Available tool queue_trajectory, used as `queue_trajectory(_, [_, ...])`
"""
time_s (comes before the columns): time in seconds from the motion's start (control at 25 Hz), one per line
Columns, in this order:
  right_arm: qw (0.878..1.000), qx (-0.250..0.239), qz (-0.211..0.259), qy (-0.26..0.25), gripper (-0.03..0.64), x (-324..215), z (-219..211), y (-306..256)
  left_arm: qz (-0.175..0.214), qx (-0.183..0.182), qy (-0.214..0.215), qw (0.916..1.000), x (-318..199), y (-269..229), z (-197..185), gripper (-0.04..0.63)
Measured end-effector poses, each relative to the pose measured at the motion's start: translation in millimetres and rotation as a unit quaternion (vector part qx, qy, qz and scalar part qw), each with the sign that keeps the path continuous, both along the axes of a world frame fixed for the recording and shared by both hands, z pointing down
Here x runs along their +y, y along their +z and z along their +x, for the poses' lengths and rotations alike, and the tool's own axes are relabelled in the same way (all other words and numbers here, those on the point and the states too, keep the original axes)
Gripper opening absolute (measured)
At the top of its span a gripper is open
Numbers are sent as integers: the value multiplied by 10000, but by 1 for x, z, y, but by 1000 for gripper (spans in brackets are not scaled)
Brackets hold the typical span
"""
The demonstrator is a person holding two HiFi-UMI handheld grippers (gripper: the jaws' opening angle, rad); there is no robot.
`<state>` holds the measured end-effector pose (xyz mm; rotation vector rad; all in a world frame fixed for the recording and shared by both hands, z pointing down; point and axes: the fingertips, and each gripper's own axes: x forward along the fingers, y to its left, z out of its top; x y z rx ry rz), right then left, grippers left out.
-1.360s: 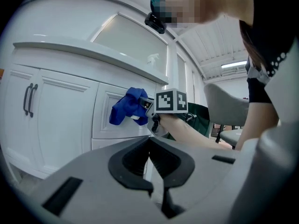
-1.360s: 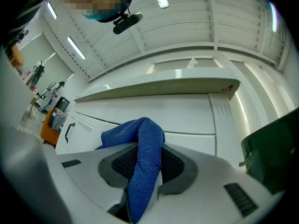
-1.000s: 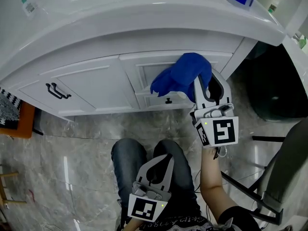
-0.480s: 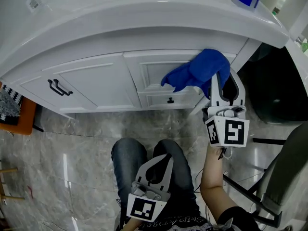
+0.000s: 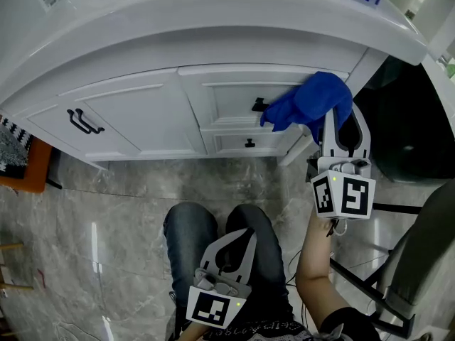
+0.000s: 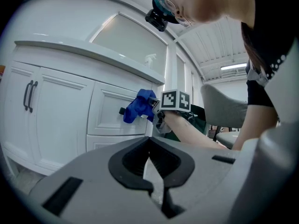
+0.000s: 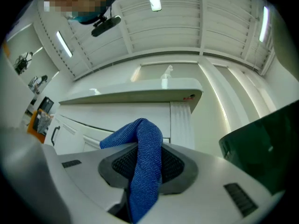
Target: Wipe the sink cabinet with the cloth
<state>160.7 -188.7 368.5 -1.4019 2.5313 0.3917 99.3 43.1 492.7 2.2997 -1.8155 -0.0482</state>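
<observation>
Two jaws of the right gripper [image 5: 339, 125] clamp the blue cloth [image 5: 313, 101], which bunches ahead of them on the sink cabinet [image 5: 142, 116], touching a black drawer knob [image 5: 257, 105]. A dark bin [image 5: 409, 126] stands to its right. The left gripper [image 5: 237, 241], pinched together on nothing, hangs over the person's knees [image 5: 188, 233]. No print is legible.

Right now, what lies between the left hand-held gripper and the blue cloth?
In the head view, the person's jeans-clad knee and a stretch of grey marble floor separate the left hand-held gripper from the blue cloth.
</observation>
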Motion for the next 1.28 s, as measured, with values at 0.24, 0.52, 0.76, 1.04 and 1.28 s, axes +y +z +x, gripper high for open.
queue_trajectory(0.24, [9957,-257,214,-863,107,56,-44,-13,-75,-92,-293,9995,6,2,-6,5])
queue_trajectory(0.52, [9790,9,43,-2040,107,94,-143,7,-39,-202,-499,9985,15,-2,-12,5])
queue_trajectory(0.76, [9732,285,-285,-2263,107,82,-188,26,68,-203,-576,9981,18,-7,-20,5])
queue_trajectory(1.04, [9767,497,-372,-2055,107,60,-182,38,54,-119,-453,9989,15,-4,-16,5])
queue_trajectory(1.28, [9815,439,-488,-1796,107,47,-162,45,-24,-97,-364,9993,11,2,-15,5])
